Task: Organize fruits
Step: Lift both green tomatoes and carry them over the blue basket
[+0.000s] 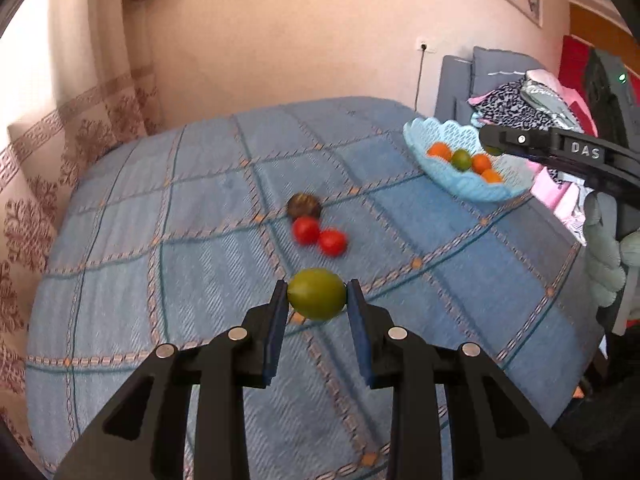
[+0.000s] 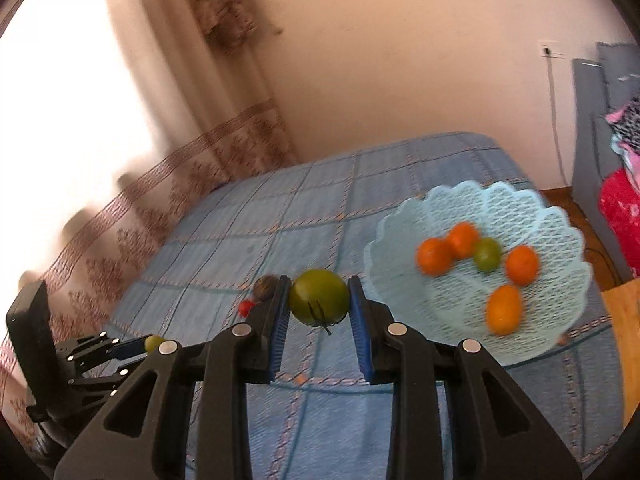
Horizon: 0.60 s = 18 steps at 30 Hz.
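My left gripper (image 1: 317,295) is shut on a green lime (image 1: 317,293), lifted above the blue checked bedspread (image 1: 160,280). Beyond it lie two red tomatoes (image 1: 319,236) and a dark brown fruit (image 1: 304,205). My right gripper (image 2: 319,298) is shut on a second green lime (image 2: 319,297) with a short stem, just left of the light-blue lattice basket (image 2: 560,224). That basket holds several orange fruits (image 2: 434,256) and one green one (image 2: 487,254). In the left wrist view the right gripper (image 1: 490,140) reaches over the basket (image 1: 424,128). The left gripper (image 2: 150,343) shows low on the left of the right wrist view.
A grey chair (image 1: 460,80) piled with clothes (image 1: 520,100) stands past the basket. Patterned curtains (image 1: 60,140) hang at the bed's far left side. A wooden surface (image 2: 624,320) lies to the right of the basket. A gloved hand (image 1: 604,248) holds the right gripper.
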Each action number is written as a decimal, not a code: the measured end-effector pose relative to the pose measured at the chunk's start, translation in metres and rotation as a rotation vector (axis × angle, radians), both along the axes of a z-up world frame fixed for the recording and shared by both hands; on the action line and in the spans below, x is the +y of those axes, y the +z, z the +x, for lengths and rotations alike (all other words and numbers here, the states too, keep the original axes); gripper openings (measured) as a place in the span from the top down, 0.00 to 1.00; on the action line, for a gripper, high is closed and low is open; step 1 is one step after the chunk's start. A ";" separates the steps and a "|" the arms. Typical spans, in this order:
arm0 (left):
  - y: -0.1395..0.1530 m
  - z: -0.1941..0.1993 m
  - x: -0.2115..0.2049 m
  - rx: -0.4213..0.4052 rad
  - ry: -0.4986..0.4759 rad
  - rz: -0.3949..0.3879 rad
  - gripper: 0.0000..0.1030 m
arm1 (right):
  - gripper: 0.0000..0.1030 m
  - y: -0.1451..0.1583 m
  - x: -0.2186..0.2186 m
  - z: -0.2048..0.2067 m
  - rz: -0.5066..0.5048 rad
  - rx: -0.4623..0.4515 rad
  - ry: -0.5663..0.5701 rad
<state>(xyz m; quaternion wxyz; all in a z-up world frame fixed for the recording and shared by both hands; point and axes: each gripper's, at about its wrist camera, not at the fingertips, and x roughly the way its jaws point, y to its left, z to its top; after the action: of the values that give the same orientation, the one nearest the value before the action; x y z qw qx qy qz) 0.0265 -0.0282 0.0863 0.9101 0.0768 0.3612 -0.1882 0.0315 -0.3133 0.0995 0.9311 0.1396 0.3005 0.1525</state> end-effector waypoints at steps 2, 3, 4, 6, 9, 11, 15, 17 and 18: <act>0.008 0.005 -0.011 -0.013 -0.015 -0.011 0.71 | 0.71 0.002 -0.013 0.002 0.010 -0.004 -0.036; 0.011 0.007 -0.016 -0.018 -0.023 -0.017 0.71 | 0.71 0.002 -0.019 0.003 0.014 -0.004 -0.052; 0.015 0.010 -0.022 -0.024 -0.031 -0.023 0.71 | 0.71 0.002 -0.025 0.004 0.018 -0.002 -0.072; 0.022 0.014 -0.034 -0.031 -0.049 -0.035 0.71 | 0.71 0.001 -0.036 0.006 0.025 0.004 -0.106; 0.029 0.021 -0.054 -0.043 -0.084 -0.043 0.71 | 0.71 -0.001 -0.050 0.011 0.026 0.017 -0.155; 0.033 0.026 -0.066 -0.049 -0.107 -0.045 0.71 | 0.71 -0.003 -0.058 0.013 0.029 0.026 -0.176; 0.040 0.035 -0.093 -0.058 -0.156 -0.051 0.71 | 0.71 -0.007 -0.070 0.018 0.035 0.045 -0.212; 0.042 0.039 -0.106 -0.063 -0.181 -0.057 0.71 | 0.71 -0.007 -0.075 0.019 0.040 0.051 -0.230; 0.043 0.042 -0.110 -0.063 -0.189 -0.060 0.71 | 0.71 -0.007 -0.077 0.019 0.040 0.052 -0.238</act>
<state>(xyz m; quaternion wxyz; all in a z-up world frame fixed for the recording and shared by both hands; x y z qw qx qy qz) 0.0682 -0.1381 0.1294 0.9011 0.0889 0.3175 -0.2815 0.0505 -0.3907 0.0923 0.9315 0.1969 0.3028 0.0433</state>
